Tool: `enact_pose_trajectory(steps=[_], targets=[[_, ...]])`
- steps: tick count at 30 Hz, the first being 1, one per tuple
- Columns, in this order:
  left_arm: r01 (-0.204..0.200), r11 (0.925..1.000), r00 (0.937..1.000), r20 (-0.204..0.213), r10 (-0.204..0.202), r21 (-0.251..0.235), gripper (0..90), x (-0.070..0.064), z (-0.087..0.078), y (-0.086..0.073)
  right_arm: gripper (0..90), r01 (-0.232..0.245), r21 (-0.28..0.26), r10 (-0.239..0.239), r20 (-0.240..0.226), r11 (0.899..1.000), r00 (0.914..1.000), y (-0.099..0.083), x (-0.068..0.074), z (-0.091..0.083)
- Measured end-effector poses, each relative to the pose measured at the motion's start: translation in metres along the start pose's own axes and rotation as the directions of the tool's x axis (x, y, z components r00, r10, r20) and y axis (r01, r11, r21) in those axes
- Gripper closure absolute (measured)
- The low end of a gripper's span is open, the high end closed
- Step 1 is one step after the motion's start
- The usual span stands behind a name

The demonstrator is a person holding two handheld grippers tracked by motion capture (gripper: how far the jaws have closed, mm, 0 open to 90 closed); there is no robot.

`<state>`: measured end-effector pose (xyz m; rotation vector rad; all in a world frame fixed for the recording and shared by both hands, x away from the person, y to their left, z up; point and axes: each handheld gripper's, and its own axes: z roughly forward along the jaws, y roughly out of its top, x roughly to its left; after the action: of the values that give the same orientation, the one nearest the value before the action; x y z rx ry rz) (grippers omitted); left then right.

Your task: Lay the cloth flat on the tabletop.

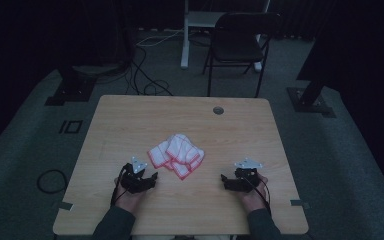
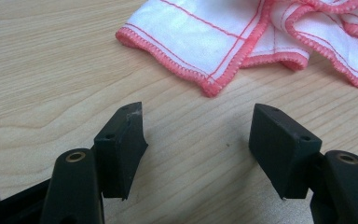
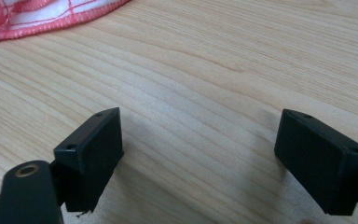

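Observation:
A crumpled white cloth with pink-red edging and thin red checks (image 1: pixel 176 154) lies near the middle of the wooden table (image 1: pixel 130 120). My left gripper (image 1: pixel 150 181) rests on the table just left of and nearer than the cloth. In the left gripper view it (image 2: pixel 198 123) stands open, and the cloth's hemmed corner (image 2: pixel 205 51) lies a short way beyond its jaws. My right gripper (image 1: pixel 226 180) sits to the right of the cloth, apart from it. Its jaws (image 3: pixel 200 140) are spread wide over bare wood, with the cloth's edge (image 3: pixel 37 16) at the far left.
A round cable hole (image 1: pixel 218 110) sits near the table's far edge. Beyond the table stand a dark folding chair (image 1: pixel 237 42) and a white stand (image 1: pixel 187 30). Cables (image 1: pixel 145 75) trail on the grey floor. Dark stand bases (image 1: pixel 70 87) flank the table.

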<state>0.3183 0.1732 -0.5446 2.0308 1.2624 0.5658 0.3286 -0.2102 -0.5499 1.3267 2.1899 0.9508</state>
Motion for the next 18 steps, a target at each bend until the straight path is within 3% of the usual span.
enact_pose_trajectory(steps=[11,18], targets=[[0.004,1.0000,1.0000,-0.002,-0.004,-0.001,37.0,-0.0007,-0.0001,-0.0002,16.5,-0.003,0.020,0.003,0.001,1.000,1.0000,0.0012,0.0029,-0.0016],[0.002,1.0000,1.0000,0.001,-0.002,-0.006,41.1,-0.0005,-0.0008,-0.0005,24.6,0.006,0.045,-0.006,-0.008,0.999,1.0000,0.0037,0.0027,-0.0049]])
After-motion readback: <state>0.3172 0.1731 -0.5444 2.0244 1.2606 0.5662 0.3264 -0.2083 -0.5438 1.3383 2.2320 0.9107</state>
